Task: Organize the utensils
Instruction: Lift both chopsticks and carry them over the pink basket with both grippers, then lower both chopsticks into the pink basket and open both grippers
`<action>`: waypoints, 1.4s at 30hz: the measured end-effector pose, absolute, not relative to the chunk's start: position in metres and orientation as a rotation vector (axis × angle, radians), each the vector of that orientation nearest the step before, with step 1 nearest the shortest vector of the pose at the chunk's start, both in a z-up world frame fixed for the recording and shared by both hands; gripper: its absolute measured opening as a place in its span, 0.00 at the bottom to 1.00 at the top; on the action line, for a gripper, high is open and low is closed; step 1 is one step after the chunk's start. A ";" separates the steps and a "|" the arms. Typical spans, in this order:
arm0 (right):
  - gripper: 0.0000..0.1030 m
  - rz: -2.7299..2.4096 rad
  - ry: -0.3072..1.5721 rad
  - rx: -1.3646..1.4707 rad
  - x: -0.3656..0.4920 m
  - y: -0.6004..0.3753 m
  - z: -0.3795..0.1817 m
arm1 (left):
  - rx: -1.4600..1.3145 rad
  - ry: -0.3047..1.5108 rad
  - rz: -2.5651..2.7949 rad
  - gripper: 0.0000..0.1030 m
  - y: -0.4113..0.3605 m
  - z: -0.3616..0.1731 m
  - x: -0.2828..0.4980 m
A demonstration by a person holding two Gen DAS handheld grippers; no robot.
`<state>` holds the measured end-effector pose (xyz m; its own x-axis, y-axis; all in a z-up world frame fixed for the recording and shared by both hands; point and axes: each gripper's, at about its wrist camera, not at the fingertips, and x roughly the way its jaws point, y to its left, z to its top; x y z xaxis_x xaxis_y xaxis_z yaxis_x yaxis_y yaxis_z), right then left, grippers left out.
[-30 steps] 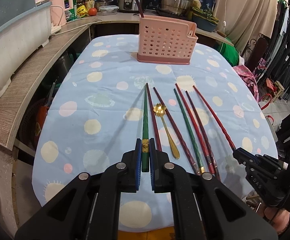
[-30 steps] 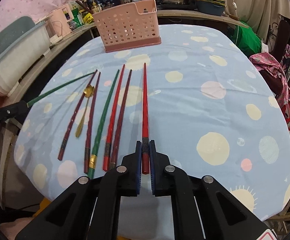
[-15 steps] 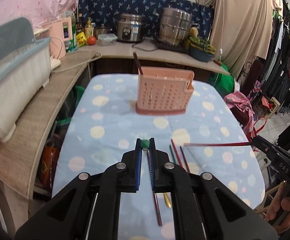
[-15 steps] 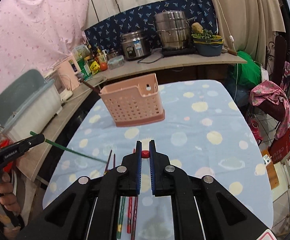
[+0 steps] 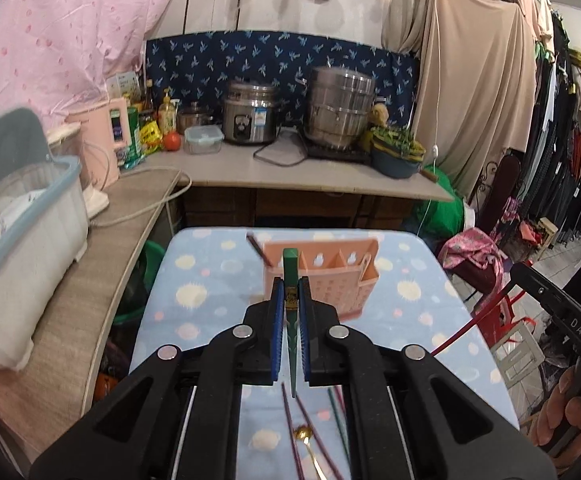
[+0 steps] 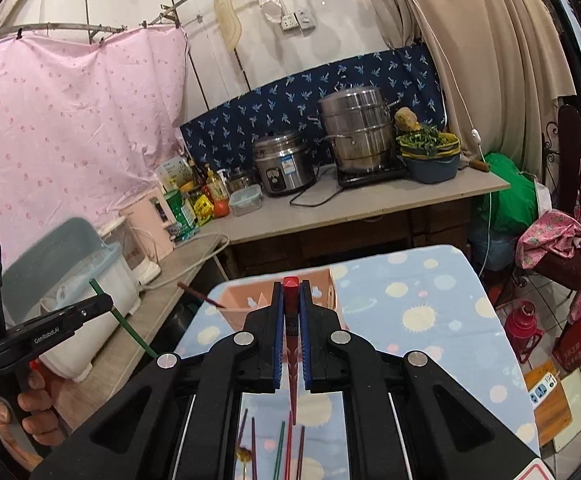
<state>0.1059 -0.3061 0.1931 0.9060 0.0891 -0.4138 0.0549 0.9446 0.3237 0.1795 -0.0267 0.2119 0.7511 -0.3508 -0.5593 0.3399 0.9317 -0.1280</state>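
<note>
— Both grippers have come up off the table since a second ago, each carrying one chopstick; the pink caddy (image 5: 332,276), then far ahead, now sits just beyond the tips.

— What's clamped where?

— The left gripper (image 5: 290,304) is shut on the green chopstick (image 5: 290,268), thick end poking up past the jaws, thin end hanging beneath. The right gripper (image 6: 290,312) is pinched on the red chopstick (image 6: 290,286) the same way.

— And the rest?

— Below the jaws, on the spotted tablecloth (image 5: 194,296): several more chopsticks (image 6: 280,446) and a gold spoon (image 5: 304,436). One dark chopstick (image 5: 259,249) already leans out of the caddy's left end.

— Risks?

— I'd guess the sticks pivot in such a narrow pinch, so a tip could catch the caddy's rim or a divider and miss its slot. The two tools converging on one caddy might also knock together, or tip it.
</note>
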 end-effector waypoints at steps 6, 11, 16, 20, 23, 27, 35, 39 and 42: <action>0.07 0.030 0.349 0.389 0.144 -0.319 0.228 | -0.051 0.506 -0.372 0.07 -0.040 0.260 0.210; 0.07 0.024 0.287 0.396 0.177 -0.321 0.251 | -0.072 0.415 -0.357 0.07 -0.046 0.292 0.232; 0.07 0.023 0.294 0.397 0.211 -0.323 0.252 | -0.073 0.369 -0.337 0.07 -0.051 0.301 0.252; 0.07 0.026 0.351 0.384 0.237 -0.318 0.229 | -0.064 0.392 -0.316 0.07 -0.056 0.284 0.273; 0.07 0.025 0.399 0.378 0.250 -0.313 0.207 | -0.059 0.439 -0.312 0.07 -0.059 0.263 0.287; 0.07 0.019 0.453 0.367 0.262 -0.309 0.181 | -0.049 0.499 -0.305 0.07 -0.063 0.235 0.304; 0.14 0.015 0.509 0.352 0.274 -0.305 0.160 | -0.053 0.571 -0.292 0.11 -0.067 0.197 0.323; 0.28 0.015 0.493 0.360 0.265 -0.306 0.165 | -0.046 0.588 -0.281 0.30 -0.066 0.191 0.322; 0.31 0.021 0.480 0.355 0.256 -0.303 0.171 | -0.026 0.575 -0.266 0.35 -0.067 0.192 0.314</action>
